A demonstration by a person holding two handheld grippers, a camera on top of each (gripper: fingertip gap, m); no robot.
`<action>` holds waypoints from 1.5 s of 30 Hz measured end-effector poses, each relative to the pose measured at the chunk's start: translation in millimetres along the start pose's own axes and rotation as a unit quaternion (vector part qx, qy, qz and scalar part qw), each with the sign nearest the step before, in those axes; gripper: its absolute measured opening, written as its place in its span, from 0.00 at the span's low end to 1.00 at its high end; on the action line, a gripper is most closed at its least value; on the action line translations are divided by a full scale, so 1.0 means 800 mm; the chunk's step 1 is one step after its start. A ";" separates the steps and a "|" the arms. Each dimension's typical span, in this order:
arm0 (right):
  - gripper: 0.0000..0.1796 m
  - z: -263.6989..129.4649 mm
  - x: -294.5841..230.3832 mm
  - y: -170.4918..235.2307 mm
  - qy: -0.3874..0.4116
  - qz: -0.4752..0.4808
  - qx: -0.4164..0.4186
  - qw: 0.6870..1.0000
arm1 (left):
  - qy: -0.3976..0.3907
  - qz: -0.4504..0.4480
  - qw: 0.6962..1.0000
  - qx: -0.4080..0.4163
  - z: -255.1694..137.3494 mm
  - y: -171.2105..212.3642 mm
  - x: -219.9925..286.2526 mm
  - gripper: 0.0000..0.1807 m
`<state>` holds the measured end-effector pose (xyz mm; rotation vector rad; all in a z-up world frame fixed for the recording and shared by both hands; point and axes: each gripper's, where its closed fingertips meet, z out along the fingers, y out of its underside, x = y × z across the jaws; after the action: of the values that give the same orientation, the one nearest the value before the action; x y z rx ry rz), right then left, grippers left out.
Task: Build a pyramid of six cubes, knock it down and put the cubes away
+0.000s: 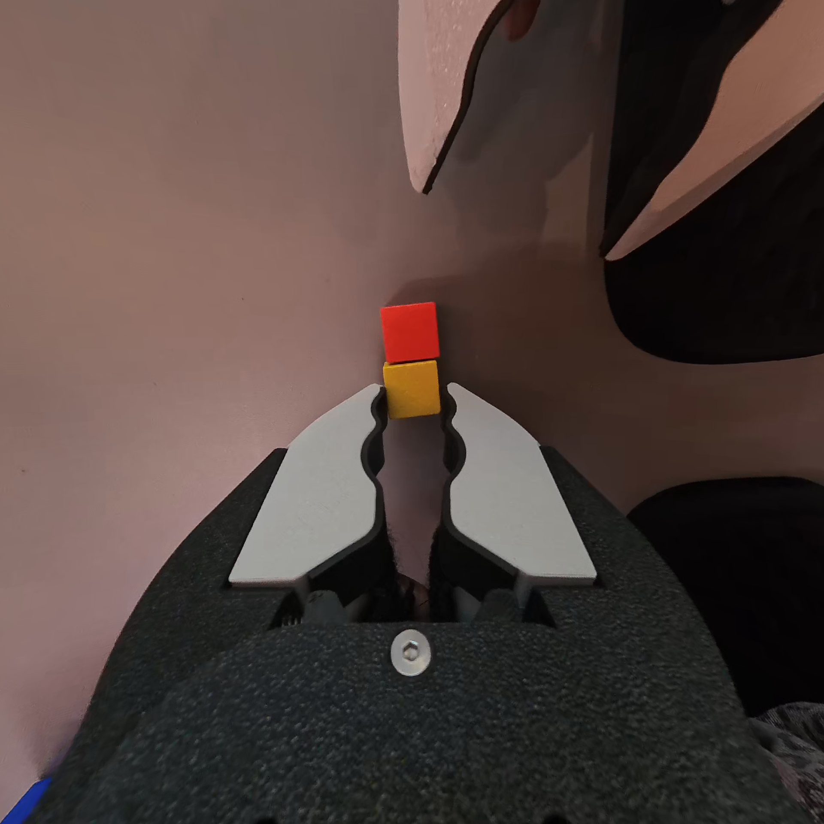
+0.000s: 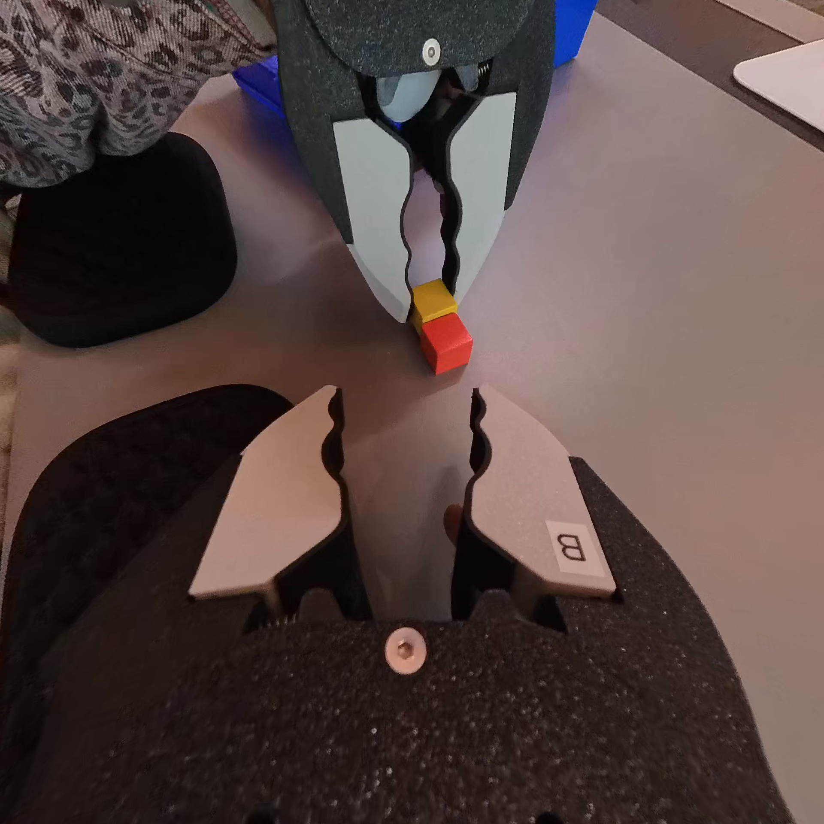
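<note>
A yellow cube [image 1: 412, 390] sits between the fingertips of my left gripper [image 1: 414, 394], which is shut on it, low at the table [image 1: 178, 267]. A red cube [image 1: 409, 332] stands on the table right beyond it, touching the yellow one. In the right wrist view the same pair shows: yellow cube [image 2: 433, 298] in the left gripper [image 2: 431, 307], red cube [image 2: 446, 345] in front. My right gripper [image 2: 405, 392] is open and empty, a short way from the red cube, facing the left gripper. Its fingers [image 1: 428, 133] show at the top of the left wrist view. No other cubes are in view.
A blue bin [image 2: 573, 31] stands behind the left gripper. A white flat object [image 2: 784, 84] lies at the far right. A black padded seat [image 2: 120, 241] sits beside the table edge, and a person's patterned clothing [image 2: 89, 67] is above it. Left tips to right tips: about 8 cm. The white flat object [image 2: 784, 84] sits 40 cm or so from the ends of my left fingers.
</note>
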<state>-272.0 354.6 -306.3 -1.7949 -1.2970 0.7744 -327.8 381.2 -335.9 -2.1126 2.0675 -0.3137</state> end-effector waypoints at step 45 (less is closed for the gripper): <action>0.30 -0.001 -0.001 0.001 0.000 -0.005 -0.001 1.000 | -0.101 -0.066 0.985 0.126 -0.093 -0.021 -0.009 0.15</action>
<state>-271.2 353.4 -306.3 -1.7894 -1.3062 0.7664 -331.3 390.8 -259.6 -2.0377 1.6846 -0.3444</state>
